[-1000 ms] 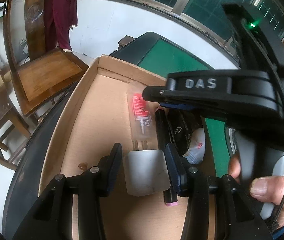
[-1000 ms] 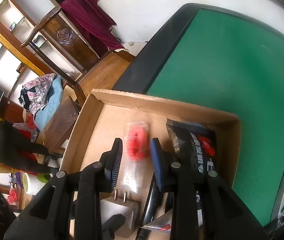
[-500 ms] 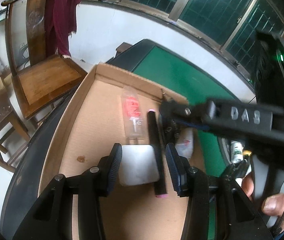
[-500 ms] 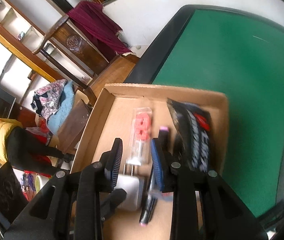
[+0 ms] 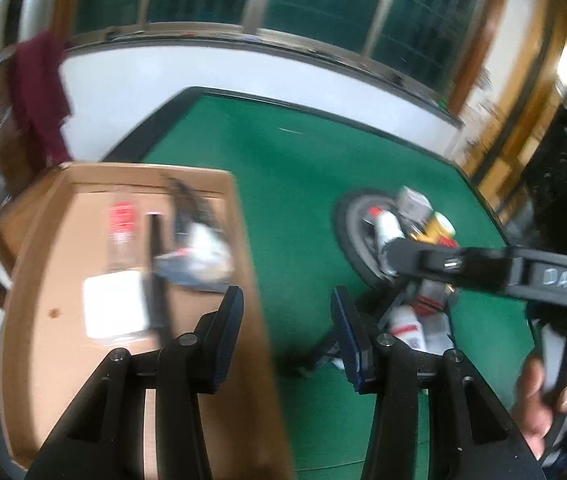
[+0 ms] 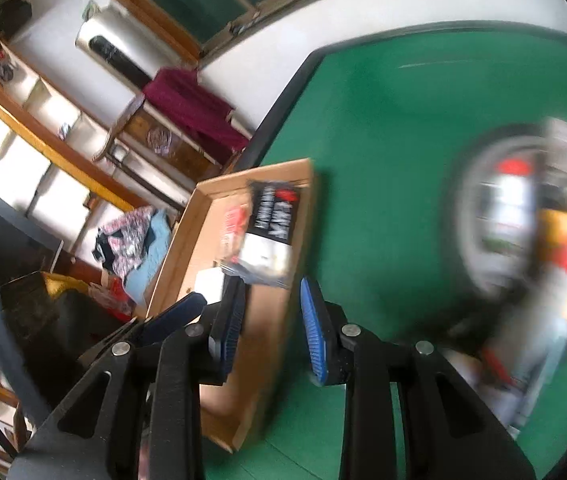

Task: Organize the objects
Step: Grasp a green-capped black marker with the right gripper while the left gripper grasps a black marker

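Two tools are both empty now, and both have swung away from the box toward the pile. A second ago they were low over the box; now they hang over the green table [image 5: 303, 152].

The box [image 5: 243, 216] sits on the table's near left corner. Beside the box, to the right, is a round gray tray [image 5: 353, 220] heaped with bottles and packets [image 5: 387, 228], too blurry to name.

Inside the box lie a dark packet [image 6: 275, 216], a white plug block [image 5: 113, 304], a clear bag with a red thing [image 5: 122, 224] and a black pen [image 5: 156, 272]. They sit side by side.

The left tool [image 5: 287, 328] is wide open and holds nothing. It hangs over the box's right edge. The right tool [image 6: 269, 328] is open too, with nothing in it, between the box and the tray.

I think the box things are set down for now. The next job looks like picking something from the tray pile.
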Demonstrator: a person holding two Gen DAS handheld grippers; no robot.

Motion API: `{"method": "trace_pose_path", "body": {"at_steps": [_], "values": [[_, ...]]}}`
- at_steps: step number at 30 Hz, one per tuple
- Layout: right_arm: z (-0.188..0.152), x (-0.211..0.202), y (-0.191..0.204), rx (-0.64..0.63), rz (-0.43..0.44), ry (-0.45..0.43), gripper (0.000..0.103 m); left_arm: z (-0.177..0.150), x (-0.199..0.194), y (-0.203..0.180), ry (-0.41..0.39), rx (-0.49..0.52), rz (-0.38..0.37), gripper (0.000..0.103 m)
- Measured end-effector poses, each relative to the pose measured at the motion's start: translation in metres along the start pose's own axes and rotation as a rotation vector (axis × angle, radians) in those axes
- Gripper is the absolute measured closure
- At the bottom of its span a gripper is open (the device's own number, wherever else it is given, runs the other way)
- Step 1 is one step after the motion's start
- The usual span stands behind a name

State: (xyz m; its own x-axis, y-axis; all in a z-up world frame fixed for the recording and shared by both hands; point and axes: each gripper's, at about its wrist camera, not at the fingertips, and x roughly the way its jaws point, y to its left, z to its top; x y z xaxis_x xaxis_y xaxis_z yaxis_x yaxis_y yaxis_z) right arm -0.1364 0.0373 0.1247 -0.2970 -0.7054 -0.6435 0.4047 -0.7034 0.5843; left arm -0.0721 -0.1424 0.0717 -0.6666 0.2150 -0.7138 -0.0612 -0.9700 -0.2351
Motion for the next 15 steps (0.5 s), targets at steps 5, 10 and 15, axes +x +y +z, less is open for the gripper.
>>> {"method": "trace_pose_path", "body": {"at_steps": [5,10,15], "values": [[-0.021,-0.056,-0.049,0.036,-0.053,-0.081,0.063,-0.004,0.027,-0.043,0.064,0.123,0.001,0.063],[-0.032,-0.088,-0.099,0.094,-0.092,-0.135,0.063,-0.015,0.056,-0.066,0.161,0.258,0.04,0.063],[-0.032,-0.103,-0.123,0.168,-0.057,-0.17,0.063,-0.011,0.076,-0.063,0.172,0.169,0.061,0.063]]}}
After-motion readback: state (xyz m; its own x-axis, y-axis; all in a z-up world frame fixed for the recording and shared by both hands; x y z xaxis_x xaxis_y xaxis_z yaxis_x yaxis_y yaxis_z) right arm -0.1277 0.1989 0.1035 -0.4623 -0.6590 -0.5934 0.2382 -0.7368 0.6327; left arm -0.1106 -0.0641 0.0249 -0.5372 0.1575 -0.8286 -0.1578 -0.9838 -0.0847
